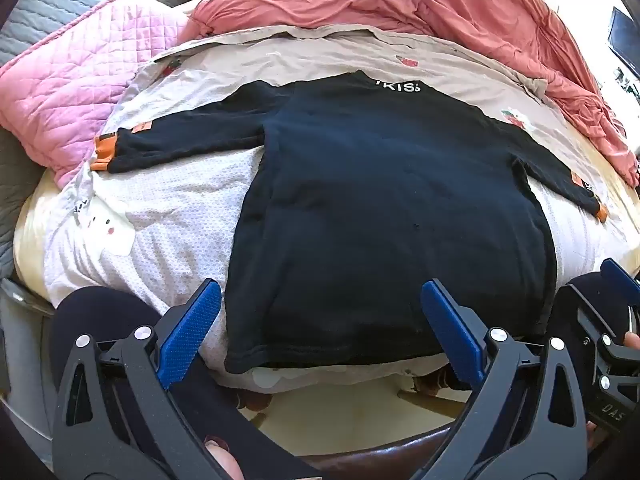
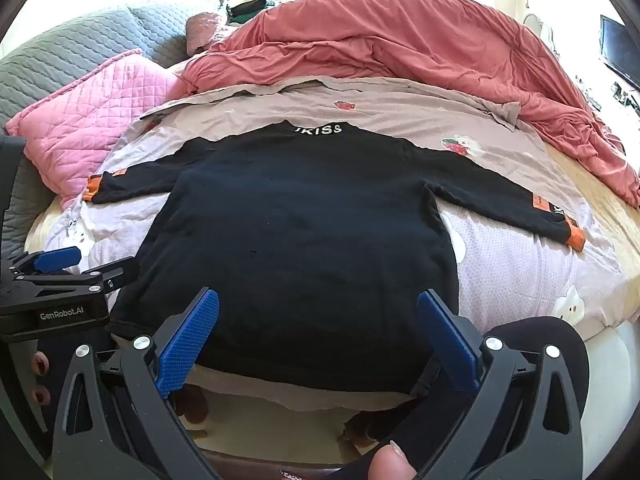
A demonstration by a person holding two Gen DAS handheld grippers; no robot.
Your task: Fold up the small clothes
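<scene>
A small black long-sleeved top with orange cuffs and white lettering at the collar lies flat on the bed, sleeves spread to both sides, hem nearest me. My left gripper hangs open over the hem's left part, nothing between its blue pads. My right gripper also stands open, above the hem's right part, empty. Each gripper shows at the edge of the other's view: the right one, the left one.
Under the top lie a pale dotted garment and a beige printed sheet. A pink quilted pillow sits left, a bunched salmon duvet behind. A person's dark-clad knees press the bed's near edge.
</scene>
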